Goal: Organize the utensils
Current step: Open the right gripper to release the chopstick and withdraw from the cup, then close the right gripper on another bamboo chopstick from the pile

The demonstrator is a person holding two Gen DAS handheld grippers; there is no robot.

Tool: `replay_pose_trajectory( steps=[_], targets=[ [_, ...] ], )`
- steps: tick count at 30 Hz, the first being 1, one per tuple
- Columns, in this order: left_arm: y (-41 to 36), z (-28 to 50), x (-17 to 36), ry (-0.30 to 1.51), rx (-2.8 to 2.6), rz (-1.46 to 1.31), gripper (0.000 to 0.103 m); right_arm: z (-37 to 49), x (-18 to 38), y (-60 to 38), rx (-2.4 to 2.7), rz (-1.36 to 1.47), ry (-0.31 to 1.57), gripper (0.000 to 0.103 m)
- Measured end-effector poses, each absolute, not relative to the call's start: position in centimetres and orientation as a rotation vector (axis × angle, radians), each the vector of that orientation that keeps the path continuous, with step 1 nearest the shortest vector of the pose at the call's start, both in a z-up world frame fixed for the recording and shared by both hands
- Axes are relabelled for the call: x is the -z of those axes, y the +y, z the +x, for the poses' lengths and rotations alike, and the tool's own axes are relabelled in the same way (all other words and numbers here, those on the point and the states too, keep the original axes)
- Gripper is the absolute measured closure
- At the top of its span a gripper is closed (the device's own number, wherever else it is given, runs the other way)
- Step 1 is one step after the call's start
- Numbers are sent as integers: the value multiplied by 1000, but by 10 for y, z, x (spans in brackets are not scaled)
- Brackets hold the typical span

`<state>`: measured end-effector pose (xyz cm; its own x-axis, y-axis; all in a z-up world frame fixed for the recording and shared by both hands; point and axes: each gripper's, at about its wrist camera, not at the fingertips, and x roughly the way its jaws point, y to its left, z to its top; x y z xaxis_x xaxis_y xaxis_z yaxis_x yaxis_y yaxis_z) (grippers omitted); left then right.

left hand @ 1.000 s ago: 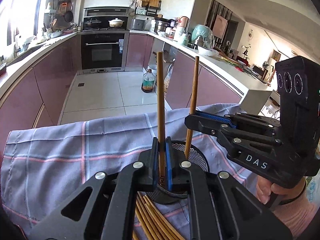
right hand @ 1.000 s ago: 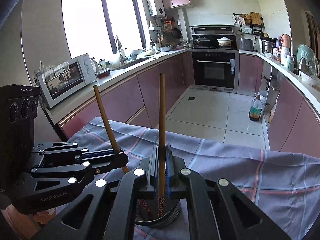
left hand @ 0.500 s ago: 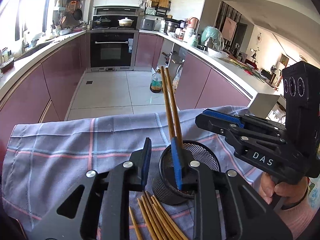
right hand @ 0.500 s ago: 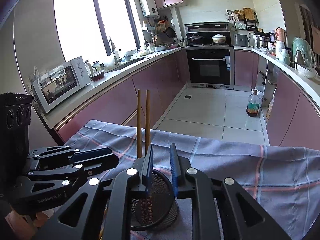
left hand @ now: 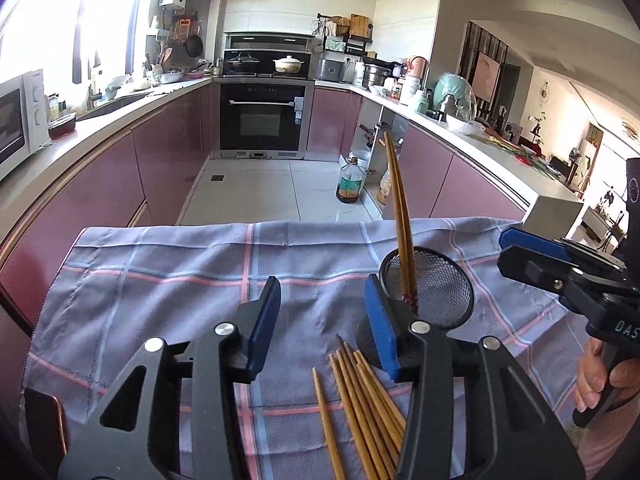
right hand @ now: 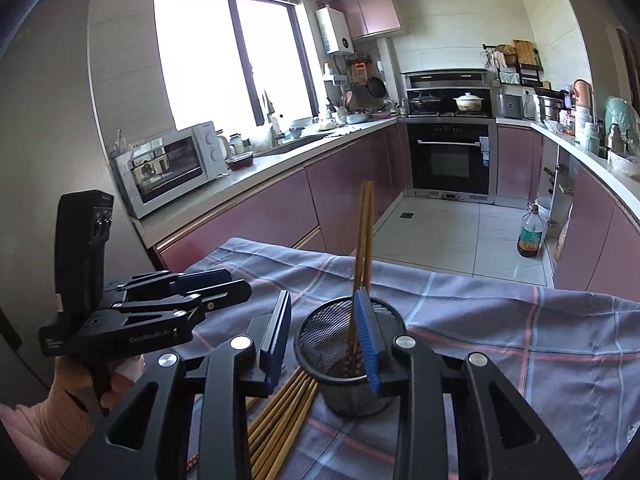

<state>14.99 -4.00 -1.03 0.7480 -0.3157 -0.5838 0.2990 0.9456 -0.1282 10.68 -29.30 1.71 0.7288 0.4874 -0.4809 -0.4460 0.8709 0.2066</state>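
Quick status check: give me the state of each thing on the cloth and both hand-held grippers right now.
Black mesh cup: upright on the checked cloth.
Two wooden chopsticks: standing in the cup, leaning on its rim.
Loose wooden chopsticks: lying bundled beside the cup.
Left hand-held gripper: jaws just opened, empty.
Right hand-held gripper: jaws just opened, empty.

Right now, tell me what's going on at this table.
A person with a gripper in each hand is sorting chopsticks. Two chopsticks stand in the mesh cup. The left gripper and right gripper have just been opening, with nothing between their fingers. More loose chopsticks lie on the cloth.
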Motion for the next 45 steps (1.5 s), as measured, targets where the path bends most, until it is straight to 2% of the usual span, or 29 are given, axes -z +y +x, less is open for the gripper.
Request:
replay_pose_trajectory(
  steps=[11, 22, 45],
  targets=[
    [-13, 112, 61, 739, 275, -11, 55, 87, 46, -263, -566, 38, 757, 70],
    [-23, 97, 103, 840, 299, 4, 54, 82, 90, -259, -519, 55, 885, 70],
    [-37, 95, 128, 895, 330, 45, 54, 82, 103, -251, -473, 8, 916, 75]
  ],
)
